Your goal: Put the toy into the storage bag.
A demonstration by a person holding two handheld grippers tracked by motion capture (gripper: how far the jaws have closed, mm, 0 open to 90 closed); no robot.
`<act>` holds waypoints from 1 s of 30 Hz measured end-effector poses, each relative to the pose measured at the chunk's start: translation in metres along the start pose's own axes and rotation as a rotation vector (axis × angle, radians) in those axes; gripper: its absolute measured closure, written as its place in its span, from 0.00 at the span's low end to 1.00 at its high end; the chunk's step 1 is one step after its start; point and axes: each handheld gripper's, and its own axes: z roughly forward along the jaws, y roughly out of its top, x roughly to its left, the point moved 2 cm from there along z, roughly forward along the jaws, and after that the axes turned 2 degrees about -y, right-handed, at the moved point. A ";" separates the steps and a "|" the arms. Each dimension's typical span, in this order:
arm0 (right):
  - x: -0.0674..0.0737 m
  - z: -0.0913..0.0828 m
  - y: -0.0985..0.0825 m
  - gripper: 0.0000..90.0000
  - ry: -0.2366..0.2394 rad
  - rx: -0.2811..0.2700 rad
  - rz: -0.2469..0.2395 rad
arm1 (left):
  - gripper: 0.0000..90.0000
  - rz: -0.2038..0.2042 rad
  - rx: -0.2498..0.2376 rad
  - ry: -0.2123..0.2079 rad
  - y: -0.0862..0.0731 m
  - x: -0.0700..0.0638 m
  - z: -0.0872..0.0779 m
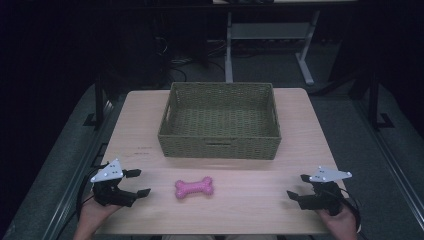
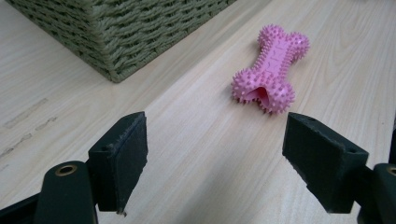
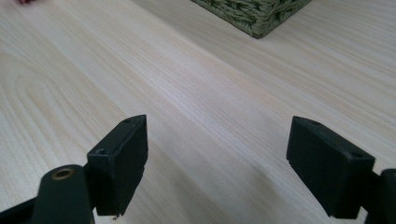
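High view: the pink bone toy (image 1: 194, 187) lies on the table (image 1: 280, 200) at six o'clock from the woven basket (image 1: 220, 142), between the left gripper (image 1: 141, 183) and right gripper (image 1: 298, 186) — both empty.

Left gripper view: jaws wide, toy at one o'clock — the approach step, I judge; next, reach and close.

Right gripper view: jaws wide over bare wood.

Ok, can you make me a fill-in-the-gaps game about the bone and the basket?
1. The bone is coloured ____.
2. The bone lies on the ____, in front of the basket.
3. The basket has ____ inside it.
4. The left gripper has its fingers ____.

Missing words: pink; table; nothing; open
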 end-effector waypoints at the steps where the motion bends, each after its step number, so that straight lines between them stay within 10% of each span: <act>1: 0.000 0.000 0.000 0.22 0.001 -0.003 0.001 | 0.24 -0.004 0.005 -0.003 0.000 0.000 0.001; 30: 0.008 -0.002 0.002 0.22 0.024 -0.004 -0.032 | 0.23 0.152 0.201 -0.004 0.047 -0.018 0.023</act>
